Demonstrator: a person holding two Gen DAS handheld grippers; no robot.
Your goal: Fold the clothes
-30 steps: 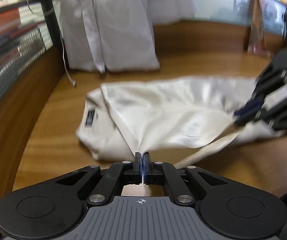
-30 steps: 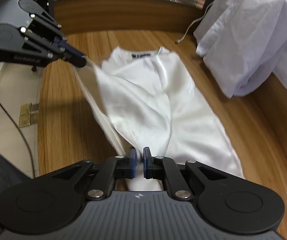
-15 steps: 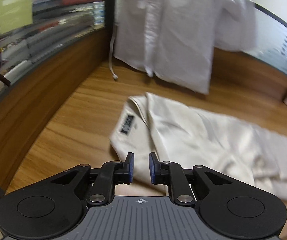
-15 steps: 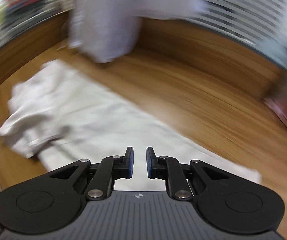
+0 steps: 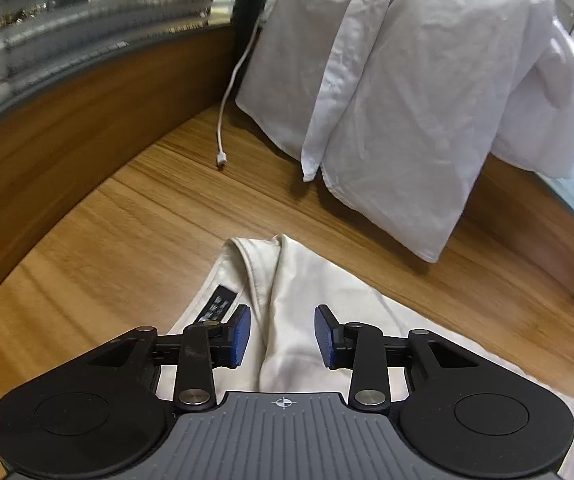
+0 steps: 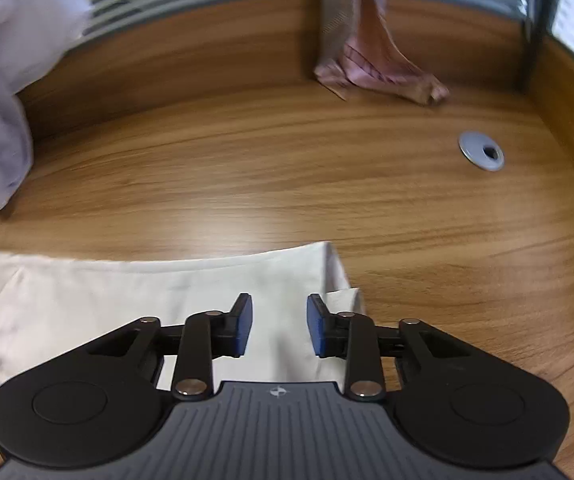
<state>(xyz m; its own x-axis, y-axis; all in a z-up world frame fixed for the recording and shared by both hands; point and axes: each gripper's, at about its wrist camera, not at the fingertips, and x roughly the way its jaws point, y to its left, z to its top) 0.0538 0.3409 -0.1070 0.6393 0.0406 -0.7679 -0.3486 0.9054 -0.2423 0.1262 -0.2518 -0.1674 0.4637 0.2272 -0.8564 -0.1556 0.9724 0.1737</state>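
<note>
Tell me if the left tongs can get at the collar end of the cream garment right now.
Probably yes: the left tongs, jaws opening, hover right over the cream garment near its collar, nothing between.

The black neck label (image 5: pixel 219 307) on the cream garment (image 5: pixel 307 292) is illegible.

My fingers (image 5: pixel 283 336) hover over the folded shirt (image 5: pixel 307 280) lying on the surface (image 5: pixel 127 220). Beyond the shirt hang other garments (image 5: pixel 407 100), a cable (image 5: pixel 227 120) to their left.
</note>
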